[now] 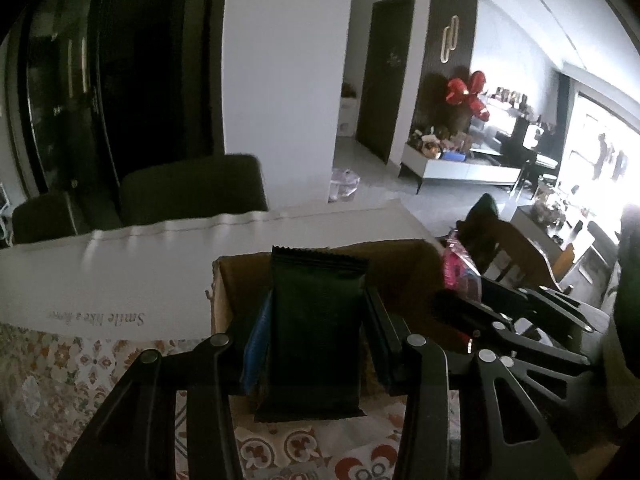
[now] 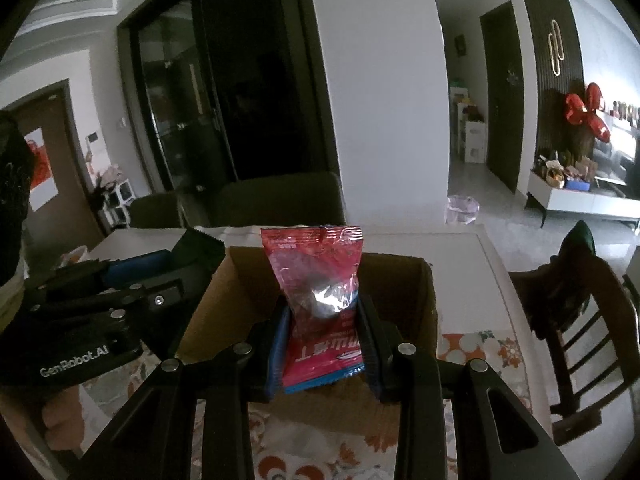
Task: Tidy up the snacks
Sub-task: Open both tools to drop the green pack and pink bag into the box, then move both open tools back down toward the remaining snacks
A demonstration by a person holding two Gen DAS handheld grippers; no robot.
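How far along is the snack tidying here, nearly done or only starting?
Nothing looks finished: what shows of the cardboard box interior looks empty, though its bottom is hidden. In hand: the left gripper clamps a dark green packet, and the right gripper clamps a red packet, both at the box. Left: probably dropping both in.

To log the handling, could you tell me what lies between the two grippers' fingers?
The left gripper clamps a dark green packet; the right gripper clamps a red packet, each in its own wrist view.

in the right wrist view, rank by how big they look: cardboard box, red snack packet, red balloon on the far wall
1. cardboard box
2. red snack packet, though it sits nearest the camera, which inflates it
3. red balloon, far off, so true size is unsure
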